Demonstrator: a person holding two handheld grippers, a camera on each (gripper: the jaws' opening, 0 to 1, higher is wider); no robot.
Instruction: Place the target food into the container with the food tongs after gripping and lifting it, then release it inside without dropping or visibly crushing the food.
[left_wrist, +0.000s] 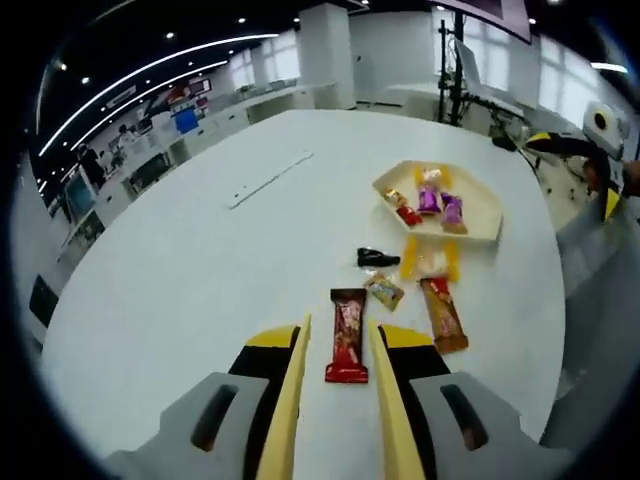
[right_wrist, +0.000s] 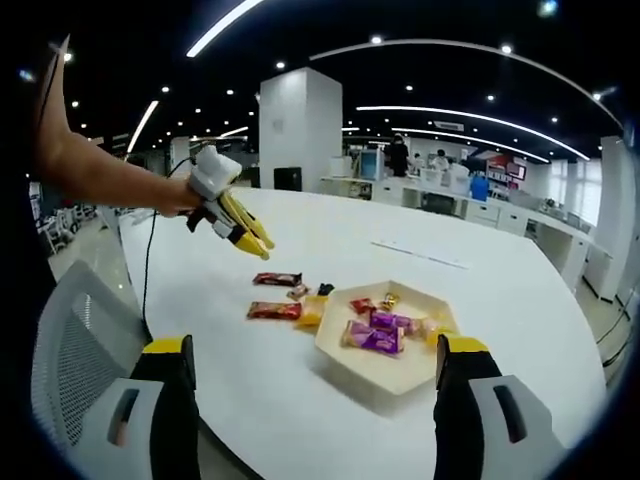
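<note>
Where wrapped snacks (right_wrist: 372, 333) lie, hexagonal tray (right_wrist: 400, 385)

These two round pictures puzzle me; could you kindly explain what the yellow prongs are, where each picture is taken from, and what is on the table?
A person holds a two-jaw gripper in each hand, and a fisheye camera rides on each, looking forward along its jaws. In the left gripper view, the left gripper is open, its yellow jaws either side of a red snack bar on the white table. Beyond lie more wrapped snacks and a beige hexagonal tray with several sweets in it. The right gripper view looks at the same tray from the opposite side; the right gripper is wide open and holds nothing. There the left gripper appears in the person's hand above the table.
</note>
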